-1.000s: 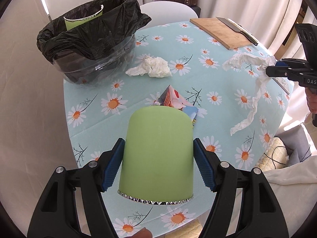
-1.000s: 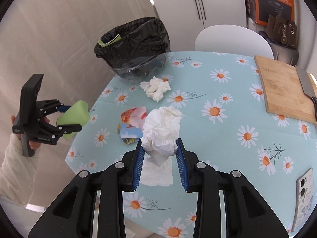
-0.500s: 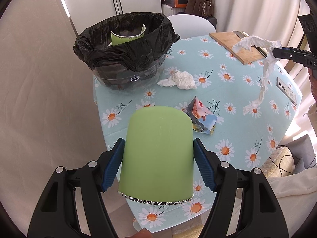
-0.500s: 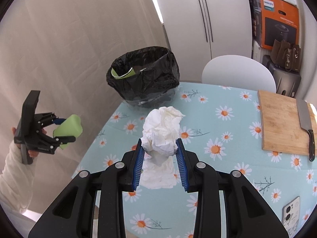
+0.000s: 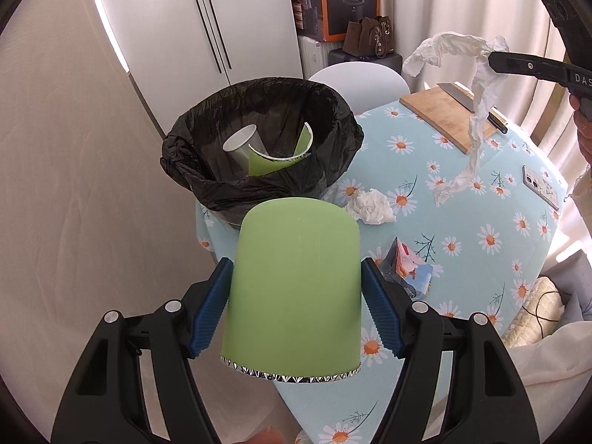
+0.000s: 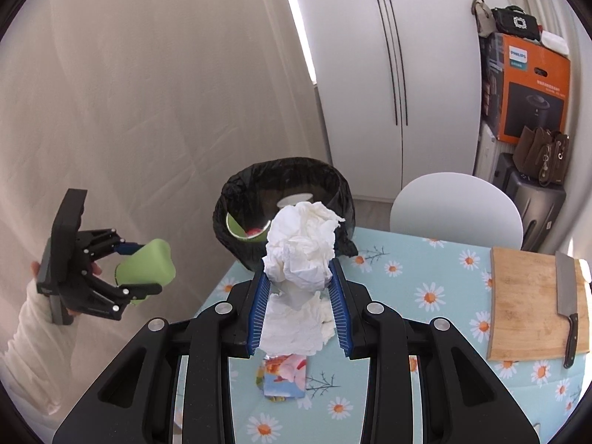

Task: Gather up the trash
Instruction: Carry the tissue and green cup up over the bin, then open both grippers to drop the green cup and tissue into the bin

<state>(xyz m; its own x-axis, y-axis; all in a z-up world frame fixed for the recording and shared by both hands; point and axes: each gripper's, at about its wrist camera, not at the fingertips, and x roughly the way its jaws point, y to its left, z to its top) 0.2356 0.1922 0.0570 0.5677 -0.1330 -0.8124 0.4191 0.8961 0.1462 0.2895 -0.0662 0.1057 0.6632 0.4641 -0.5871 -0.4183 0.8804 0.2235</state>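
"PHILIPS" on orange box [image 5: 349, 0]

A green paper cup [image 5: 296, 281] and a crumpled white tissue [image 6: 301, 248] are held near the black-lined bin [image 5: 259, 140], which holds two cups.

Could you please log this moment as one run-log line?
left gripper: holds green cup | right gripper: holds tissue | bin: not reached

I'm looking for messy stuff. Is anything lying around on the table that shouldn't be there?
Yes. A crumpled tissue lies on the tablecloth beside the trash bin, and a squashed colourful wrapper lies nearer the table's edge. Both are still outside the bin.
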